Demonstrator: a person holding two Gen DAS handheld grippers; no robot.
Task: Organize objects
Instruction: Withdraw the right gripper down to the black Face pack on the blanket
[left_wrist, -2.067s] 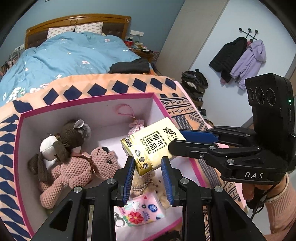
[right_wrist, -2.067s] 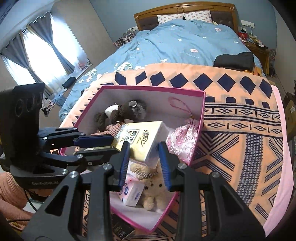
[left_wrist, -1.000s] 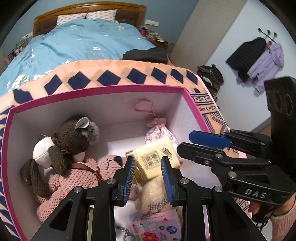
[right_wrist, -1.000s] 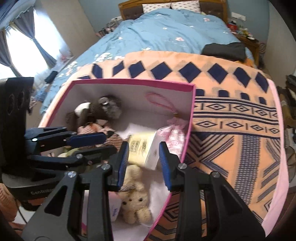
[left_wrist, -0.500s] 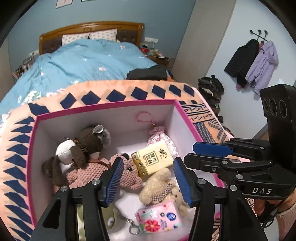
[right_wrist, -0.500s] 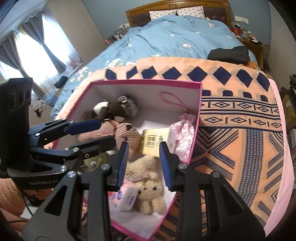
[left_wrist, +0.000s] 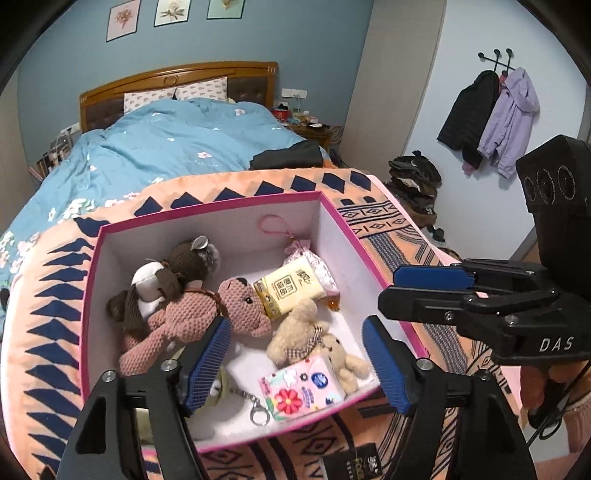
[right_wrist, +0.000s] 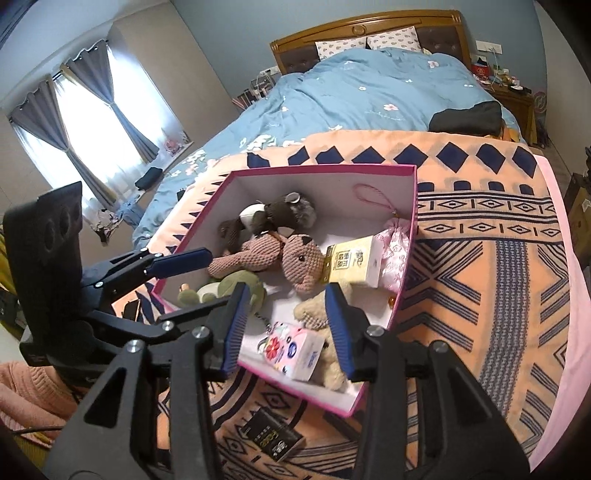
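Note:
A white box with a pink rim (left_wrist: 221, 206) (right_wrist: 325, 169) stands on the patterned blanket. The yellow tissue pack (left_wrist: 291, 286) (right_wrist: 354, 266) lies inside it, against the pink knitted bear (left_wrist: 207, 314) and the pink pouch (left_wrist: 319, 267). A brown mouse plush (left_wrist: 184, 258), a cream bear (left_wrist: 295, 334) and a floral tissue pack (left_wrist: 301, 387) also lie in the box. My left gripper (left_wrist: 295, 325) (right_wrist: 207, 277) hovers over the box's near side, jaws opening wide, nothing between them. My right gripper (right_wrist: 287, 291) (left_wrist: 391, 288) hovers at the right rim, jaws opening, empty.
A small black packet (right_wrist: 273, 435) lies on the orange blanket (right_wrist: 480, 258) in front of the box. Behind is the bed with a blue duvet (left_wrist: 177, 147). Coats (left_wrist: 491, 118) hang on the right wall above a clothes pile (left_wrist: 413, 181). A pink sleeve (right_wrist: 22, 398) shows low left.
The yellow tissue pack went from between the jaws down into the box and lies there free. Both grippers pulled back and up. The left jaws spread wide, the right jaws a little.

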